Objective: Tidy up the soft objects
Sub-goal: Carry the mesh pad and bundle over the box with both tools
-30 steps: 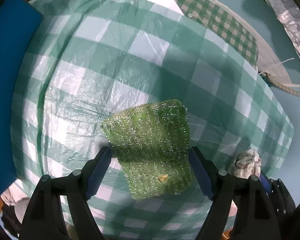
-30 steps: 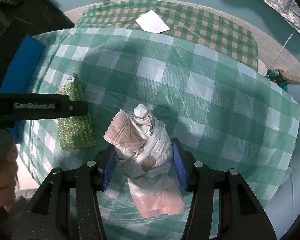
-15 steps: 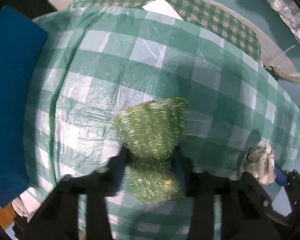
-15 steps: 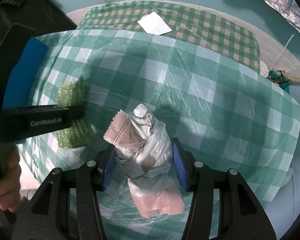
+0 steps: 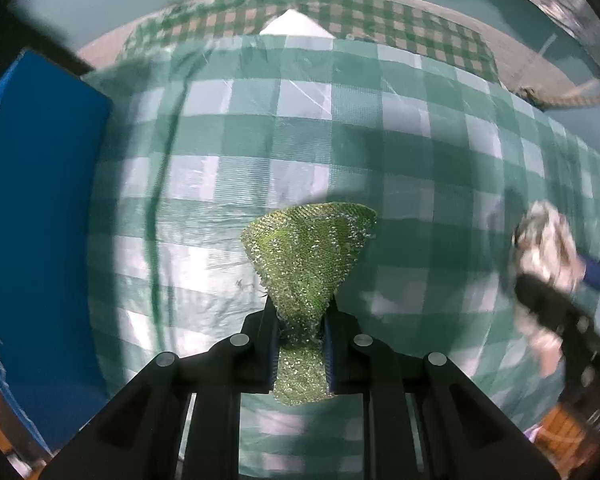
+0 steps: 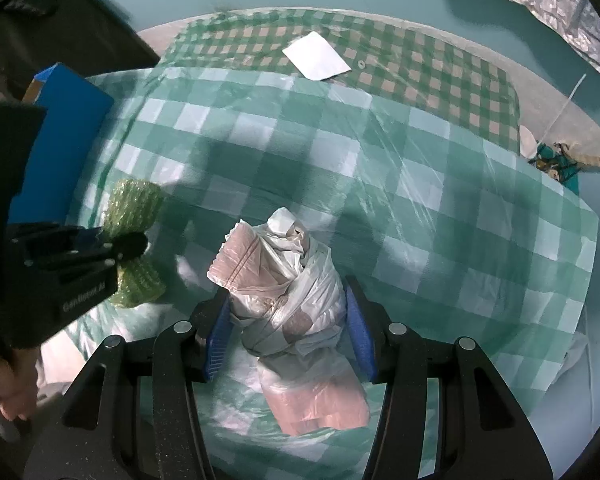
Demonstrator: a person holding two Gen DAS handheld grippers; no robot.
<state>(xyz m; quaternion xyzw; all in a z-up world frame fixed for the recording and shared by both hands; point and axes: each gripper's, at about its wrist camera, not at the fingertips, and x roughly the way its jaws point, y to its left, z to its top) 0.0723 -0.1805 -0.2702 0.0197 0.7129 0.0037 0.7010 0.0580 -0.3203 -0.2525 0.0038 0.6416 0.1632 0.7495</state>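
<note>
The left gripper (image 5: 300, 320) points down at the table with its jaws closing on a green sparkly scrubbing cloth (image 5: 312, 252), which is pinched at its middle so that it fans out wide beyond the blue pads and bunches narrow between them. To its right, the right gripper (image 6: 286, 308) has its jaws spread partway, and a knotted bundle of white and pinkish plastic bags (image 6: 284, 280) sits between them; the pads lie against its sides, though how firmly they press is hard to tell. Both soft things are over a green-and-white checked plastic sheet (image 6: 440, 208) that covers the table. A blue board (image 5: 36, 220) lies along the sheet's left edge, and at the far side a finer green checked cloth (image 6: 420, 68) carries a white paper slip (image 6: 316, 56), with a teal floor or wall behind. In the left wrist view the bundle and right gripper are blurred at the right edge; in the right wrist view a person's hand (image 6: 8, 384) is cut off at the lower left.
</note>
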